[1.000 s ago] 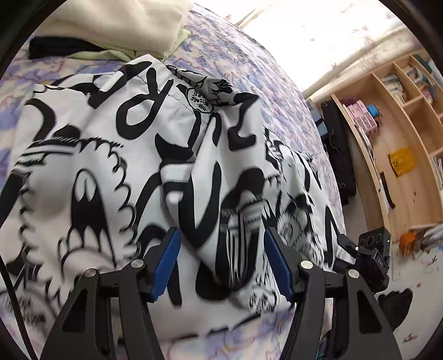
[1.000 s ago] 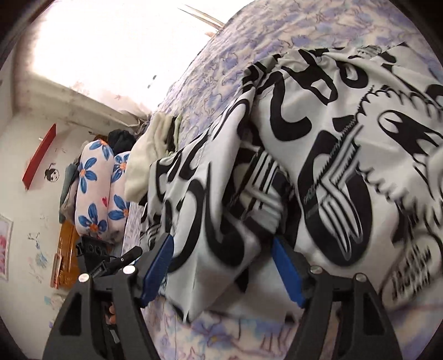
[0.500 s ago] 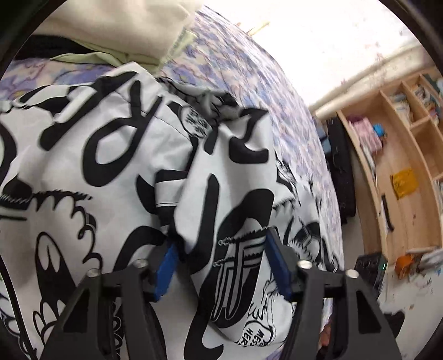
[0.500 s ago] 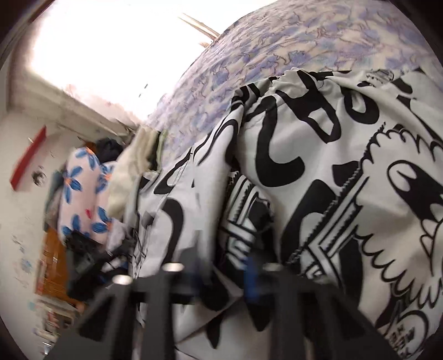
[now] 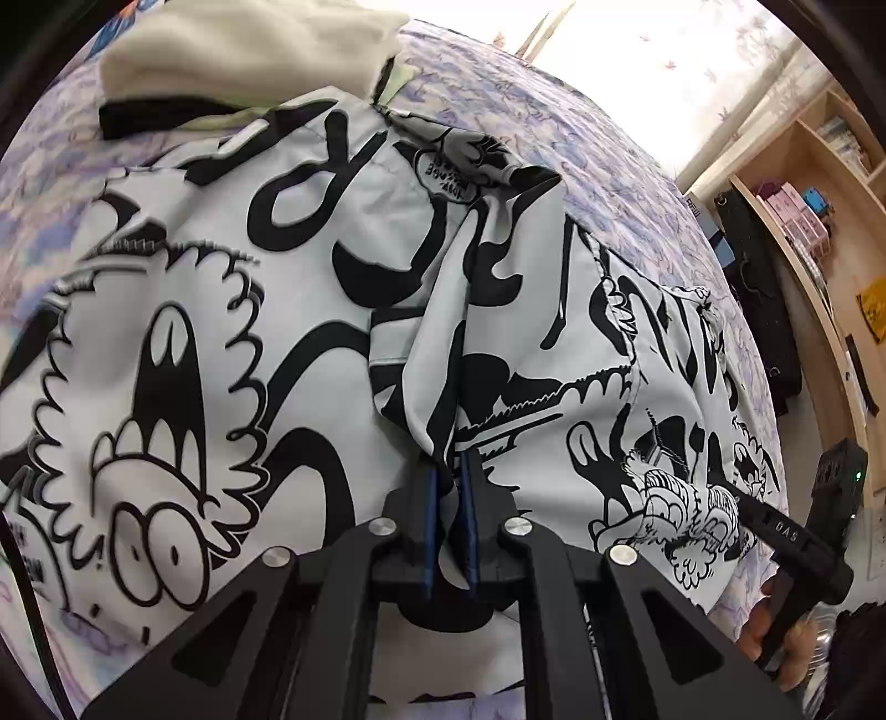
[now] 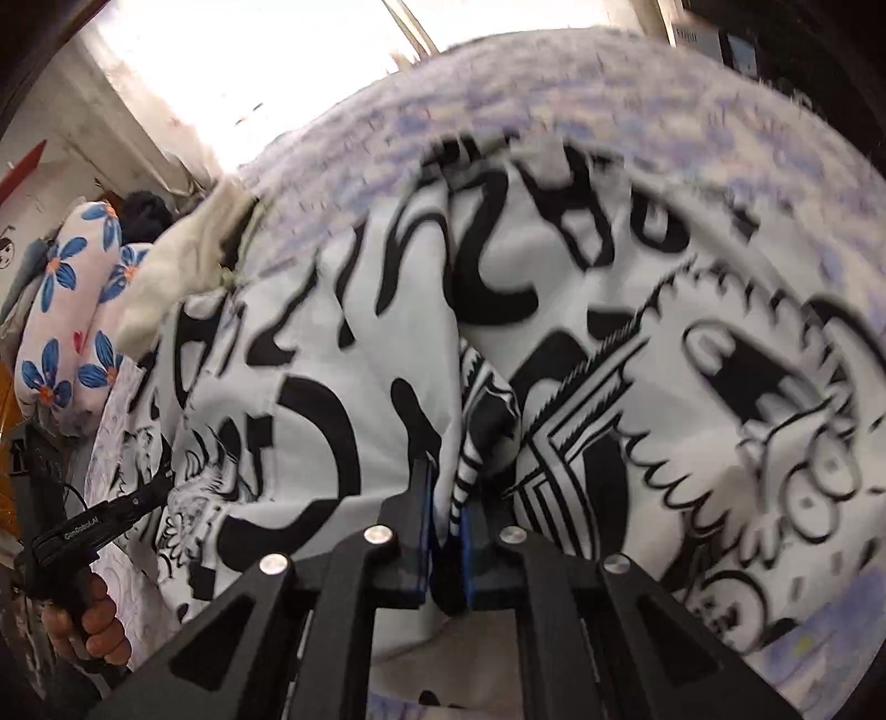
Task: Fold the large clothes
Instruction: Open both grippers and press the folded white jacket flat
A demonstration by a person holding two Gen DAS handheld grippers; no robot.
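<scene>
A large white garment (image 5: 221, 277) with black cartoon prints lies bunched on the bed, seen also in the right wrist view (image 6: 637, 343). My left gripper (image 5: 449, 468) is closing its jaws on a raised fold of this garment, and the blue pads pinch the cloth. My right gripper (image 6: 446, 476) is likewise closing on another upright fold of the garment, with striped fabric squeezed between its pads. Each view shows the other gripper's handle at the garment's edge, held by a hand (image 5: 775, 653) (image 6: 94, 626).
The bed has a purple floral sheet (image 5: 554, 122). A folded cream cloth (image 5: 249, 50) lies beyond the garment. A wooden shelf (image 5: 819, 194) and a black bag (image 5: 764, 310) stand beside the bed. Blue-flowered pillows (image 6: 72, 310) sit at the left.
Both grippers went from wide open around the folds to pinched on them. The left one pushed forward over the garment; the right view has tilted and is blurred.
</scene>
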